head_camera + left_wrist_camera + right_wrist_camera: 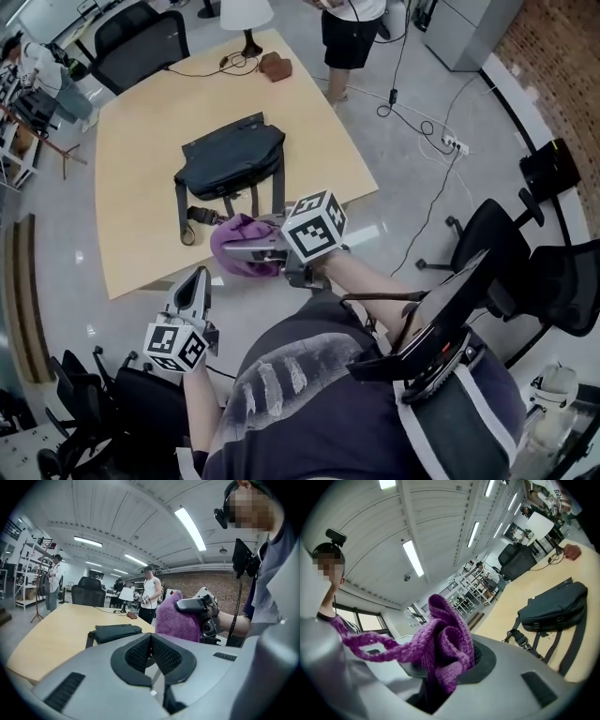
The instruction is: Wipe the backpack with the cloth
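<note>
Backpack [230, 159] flat mid-bench [131, 225], long axis side to side, straps trailing toward near edge. Right gripper [246, 251] fingers clamped on purple cloth [234, 239] at near edge, backpack straight ahead, near. Left gripper [195, 281] fingers closed together, empty, farther off.

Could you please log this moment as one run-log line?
right gripper: shut on purple cloth | left gripper: shut, empty | backpack: lying on table, cloth off its body

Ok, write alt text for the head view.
Seen from above, the right hand-held gripper clamps a bunched purple cloth at the near edge of a wooden table, short of the dark backpack lying on it. The left hand-held gripper, shut and empty, is off the table.
</note>
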